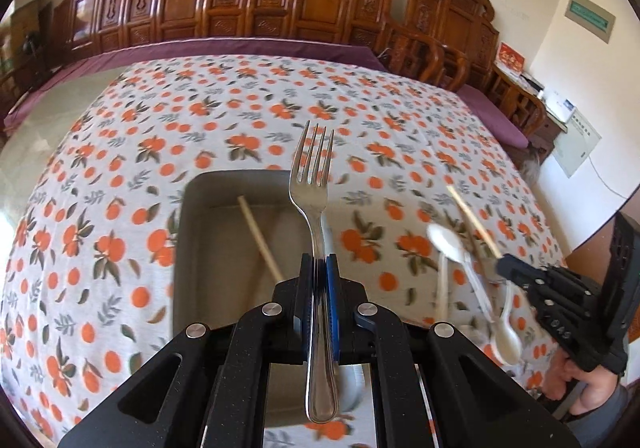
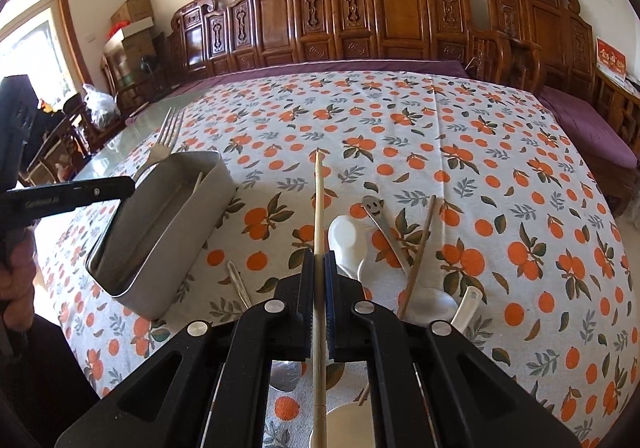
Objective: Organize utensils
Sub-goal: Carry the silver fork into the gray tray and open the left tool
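**Inspector:** Fingers (image 1: 306, 276) of the left gripper (image 1: 319, 278) are clamped on the fork (image 1: 316, 208) at mid-handle, tines at twelve o'clock above the grey tin (image 1: 182, 248).

**Assistant:** And the right gripper (image 2: 319, 276)?

**Inspector:** Pinched tight on a chopstick (image 2: 318, 208), tip at twelve. The tin sits at its ten o'clock.

**Assistant:** Handling?

**Inspector:** Fork: rigid, smooth steel, likely to pivot. Chopstick: light, stiff. I judge gripping nearer the balance point safer.

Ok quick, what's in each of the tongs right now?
Left tongs: shut on the metal fork, above the grey tray.
Right tongs: shut on a light wooden chopstick.
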### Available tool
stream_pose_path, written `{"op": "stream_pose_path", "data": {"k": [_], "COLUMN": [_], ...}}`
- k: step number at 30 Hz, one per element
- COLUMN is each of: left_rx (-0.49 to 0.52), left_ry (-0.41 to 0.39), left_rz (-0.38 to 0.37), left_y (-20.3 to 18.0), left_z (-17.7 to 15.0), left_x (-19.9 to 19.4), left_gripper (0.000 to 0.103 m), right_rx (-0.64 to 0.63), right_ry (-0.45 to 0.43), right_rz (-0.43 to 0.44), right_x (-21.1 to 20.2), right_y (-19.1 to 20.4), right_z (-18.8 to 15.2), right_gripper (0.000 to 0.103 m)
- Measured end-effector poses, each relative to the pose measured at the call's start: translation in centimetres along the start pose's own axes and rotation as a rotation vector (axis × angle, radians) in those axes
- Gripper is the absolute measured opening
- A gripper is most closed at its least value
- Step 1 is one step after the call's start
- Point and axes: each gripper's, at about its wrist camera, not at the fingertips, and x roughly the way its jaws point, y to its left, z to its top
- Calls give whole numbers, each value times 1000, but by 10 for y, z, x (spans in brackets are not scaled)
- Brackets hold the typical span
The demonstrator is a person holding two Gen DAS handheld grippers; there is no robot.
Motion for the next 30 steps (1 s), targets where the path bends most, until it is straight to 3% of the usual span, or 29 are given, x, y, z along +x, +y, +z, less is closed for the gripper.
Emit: {"op": "stream_pose_path", "data": {"k": [9,30], "left_rx": [-1,37], "left_ry": [43,140], "left_rz": [58,136], "left_y": [32,42], "left_z": [-11,-20], "left_x": [26,48], "left_gripper": [6,6], "right_rx": [-17,-38], "right_ry": [19,37], "right_rz": [-2,-9], "right_x": [8,15], "right_y": [5,10], "right_z": [0,-2], "right_gripper": [6,6]}}
